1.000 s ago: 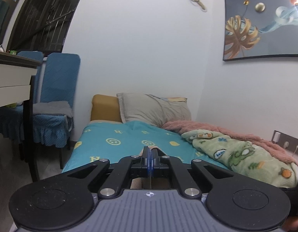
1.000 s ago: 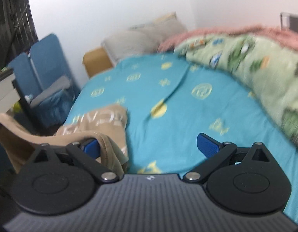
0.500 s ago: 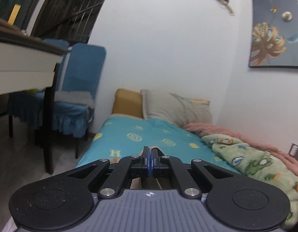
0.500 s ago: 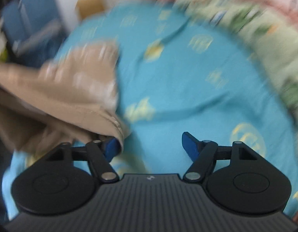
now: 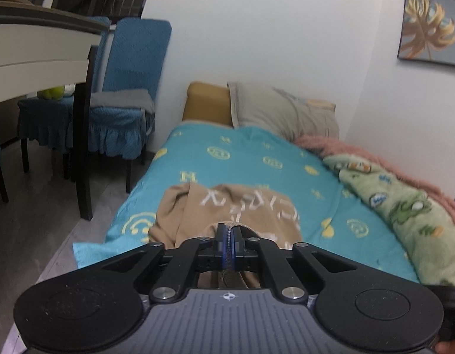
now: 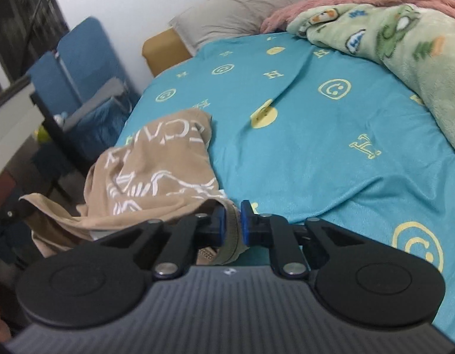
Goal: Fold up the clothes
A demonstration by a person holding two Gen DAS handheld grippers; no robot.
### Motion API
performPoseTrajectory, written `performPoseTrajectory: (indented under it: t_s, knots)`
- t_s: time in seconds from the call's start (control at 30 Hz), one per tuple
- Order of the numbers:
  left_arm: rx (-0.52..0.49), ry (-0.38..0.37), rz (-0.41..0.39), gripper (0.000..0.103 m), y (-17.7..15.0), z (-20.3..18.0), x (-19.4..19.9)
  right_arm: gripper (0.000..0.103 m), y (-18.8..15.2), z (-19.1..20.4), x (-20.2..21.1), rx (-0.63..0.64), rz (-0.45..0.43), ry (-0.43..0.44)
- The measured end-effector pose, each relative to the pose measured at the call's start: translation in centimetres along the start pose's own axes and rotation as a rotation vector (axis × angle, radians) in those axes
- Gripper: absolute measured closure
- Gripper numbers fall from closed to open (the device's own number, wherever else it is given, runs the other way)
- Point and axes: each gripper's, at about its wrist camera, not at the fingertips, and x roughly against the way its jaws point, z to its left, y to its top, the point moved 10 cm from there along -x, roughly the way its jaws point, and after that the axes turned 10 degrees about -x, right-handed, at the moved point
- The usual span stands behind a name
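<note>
Both tongs grip the shirt

We clamp left tongs (image 5: pixel 227 240) and right tongs (image 6: pixel 233 221) on the tan shirt's (image 6: pixel 156 165) ribbed edge over the bed (image 6: pixel 330 135).

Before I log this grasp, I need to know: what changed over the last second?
The right gripper, open a second ago beside the tan garment, has shut on its ribbed edge. The garment now shows spread on the teal bedsheet ahead of the left gripper. The left gripper stayed clamped on the fabric.

One tan garment (image 5: pixel 245 206), two pillows (image 5: pixel 280 112) (tan, grey), two blankets (image 6: pixel 398 38), two blue chairs (image 5: pixel 130 67).
</note>
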Motion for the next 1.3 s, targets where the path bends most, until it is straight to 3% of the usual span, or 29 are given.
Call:
performPoseTrajectory:
  t_s: [0.13,0.2,0.33,0.57,0.7,0.77,0.83,0.93,1.0,1.1,1.23,1.3]
  knots:
    - [-0.043,0.005,0.06,0.089,-1.5,-0.6,-0.5,0.091,0.6,0.0,1.1,-0.038,-0.018,0.037]
    - [-0.086,0.018,0.093,0.074,-2.2,-1.0,-0.9,0.091,1.0,0.0,1.6,-0.052,-0.034,0.055]
    - [-0.183,0.105,0.146,0.07,-3.6,-1.3,-2.2,0.091,1.6,0.2,2.2,-0.048,-0.061,0.068]
    - [0.039,0.264,0.114,0.063,-2.7,3.2,-2.7,0.091,1.8,0.2,2.5,-0.008,-0.087,0.045]
    - [0.085,0.275,0.035,0.058,-1.6,4.0,-1.3,0.089,1.3,-0.2,1.3,0.018,-0.07,0.015]
    - [0.101,0.258,-0.015,0.058,-0.9,3.9,-0.1,0.083,0.9,-0.4,0.4,0.051,-0.05,-0.021]
    - [0.08,0.27,-0.068,0.058,0.0,3.7,1.1,0.055,0.3,-0.8,-0.6,0.084,-0.026,-0.065]
    - [0.07,0.271,-0.122,0.058,1.0,3.2,2.6,0.026,-1.1,-1.8,-2.2,0.099,0.024,-0.118]
    - [0.06,0.272,-0.133,0.058,1.3,2.6,3.6,0.026,-2.0,-2.4,-3.1,0.11,0.062,-0.139]
    - [0.067,0.269,-0.142,0.058,1.2,1.5,5.6,0.026,-1.8,-3.3,-2.6,0.06,0.038,-0.138]
    - [0.075,0.271,-0.173,0.058,1.9,0.2,8.1,0.026,2.4,-4.1,1.9,-0.103,-0.163,-0.093]
    - [0.086,0.262,-0.206,0.058,3.0,-0.5,9.3,0.026,5.0,-3.3,4.8,-0.102,-0.275,-0.07]
